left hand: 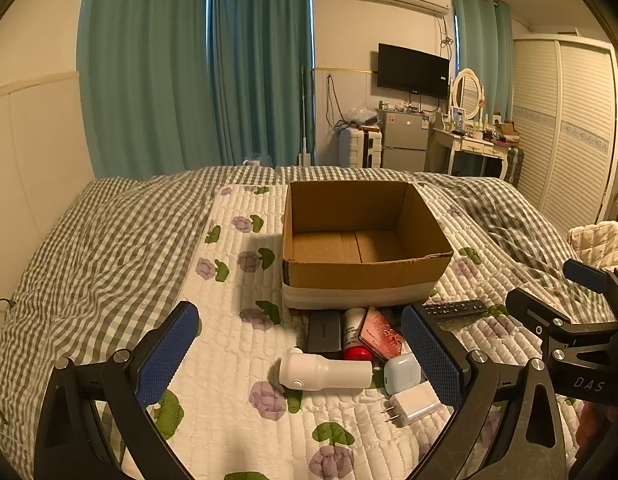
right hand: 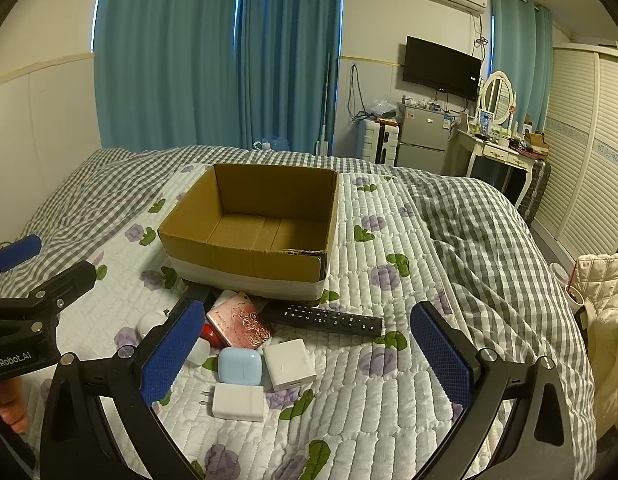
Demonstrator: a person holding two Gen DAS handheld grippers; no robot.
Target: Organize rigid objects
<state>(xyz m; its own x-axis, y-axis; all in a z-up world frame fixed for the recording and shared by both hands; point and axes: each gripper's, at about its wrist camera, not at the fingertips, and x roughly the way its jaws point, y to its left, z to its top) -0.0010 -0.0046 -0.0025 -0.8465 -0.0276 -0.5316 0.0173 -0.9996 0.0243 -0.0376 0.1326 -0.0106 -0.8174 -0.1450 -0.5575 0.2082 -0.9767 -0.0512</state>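
Teal curtains [left hand: 197, 68]; wall television [left hand: 413, 71]; fridge [left hand: 405, 138]

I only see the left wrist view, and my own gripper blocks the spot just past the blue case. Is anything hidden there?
Observer: Yes, a white charger block sits close beside the blue case.
Operator: Is the remote buried?
Observer: No, the remote lies flat in front of the box, with nothing on top of it.
Operator: And the right jaws?
Observer: The right gripper has its jaws wide open and empty.
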